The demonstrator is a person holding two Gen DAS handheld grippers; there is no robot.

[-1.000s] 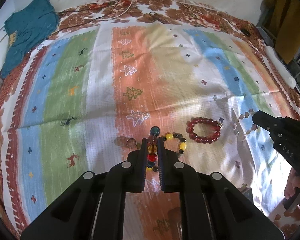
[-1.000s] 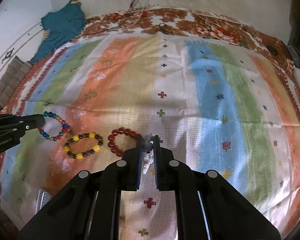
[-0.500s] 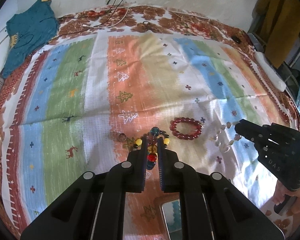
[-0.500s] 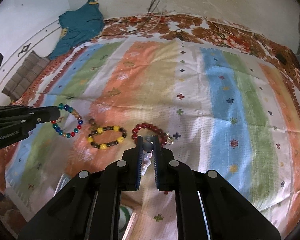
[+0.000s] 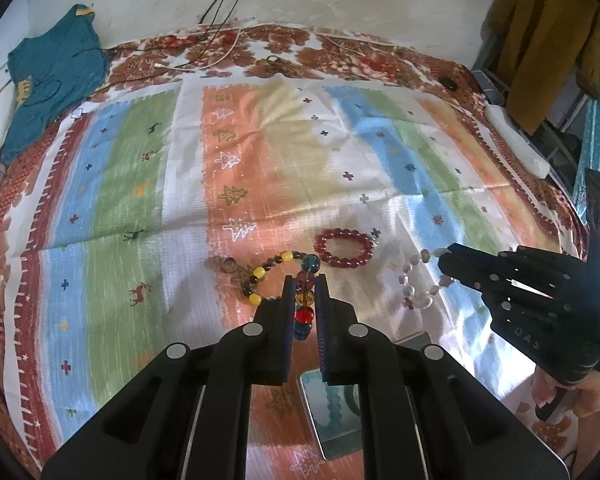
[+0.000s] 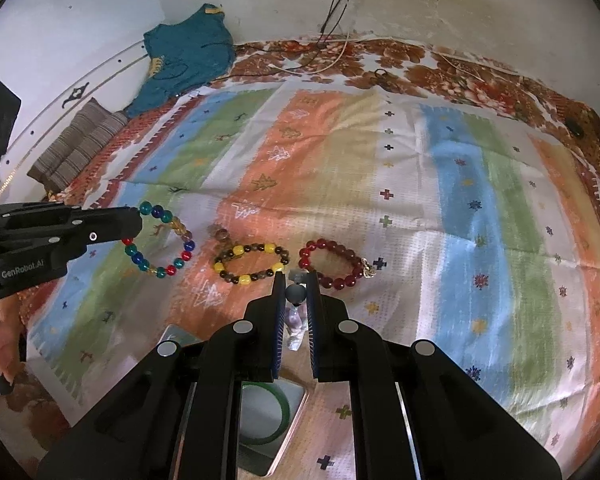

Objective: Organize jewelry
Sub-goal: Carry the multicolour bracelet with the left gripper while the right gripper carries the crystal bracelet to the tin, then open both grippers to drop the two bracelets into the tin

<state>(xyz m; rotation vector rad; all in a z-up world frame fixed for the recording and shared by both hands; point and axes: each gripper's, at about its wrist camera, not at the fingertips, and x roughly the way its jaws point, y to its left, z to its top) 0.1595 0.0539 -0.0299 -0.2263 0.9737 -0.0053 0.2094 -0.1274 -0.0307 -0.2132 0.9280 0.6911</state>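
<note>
Bracelets hang from both my grippers, each loop dropping below its fingers toward the bottom of the frame; my left gripper (image 5: 304,280) is clenched on the multicoloured bead bracelet (image 5: 305,298), whose beads stack in a near-vertical line between the pads, teal at the top, then amber and red; seen from the right wrist that same loop dangles open off the left fingertips at middle left. My right gripper (image 6: 296,276) is pinched on the pale bead bracelet (image 6: 294,322), a grey bead right at the tips and whitish beads trailing beneath; from the left wrist it shows as a pale loop at centre right.

What the coming move turns on, I judge, is the tray (image 5: 332,404) low in the frame, directly under and behind my fingertips rather than ahead of them; something blue-green already lies in it; the right wrist view shows a tray (image 6: 278,420) with a green ring (image 6: 272,412) in the same lower-centre spot, and I cannot tell whether it is one tray or two. Both hands seem about equally near.

Ahead of the fingers, the yellow-and-brown bracelet (image 6: 252,262) and the dark red bracelet (image 6: 332,262) lie flat, side by side and apart, on the striped cloth (image 6: 460,208); that covers a floral bedspread (image 6: 480,80); a teal garment (image 6: 188,52) and cables (image 6: 332,12) sit against the pale wall in the upper frame.
</note>
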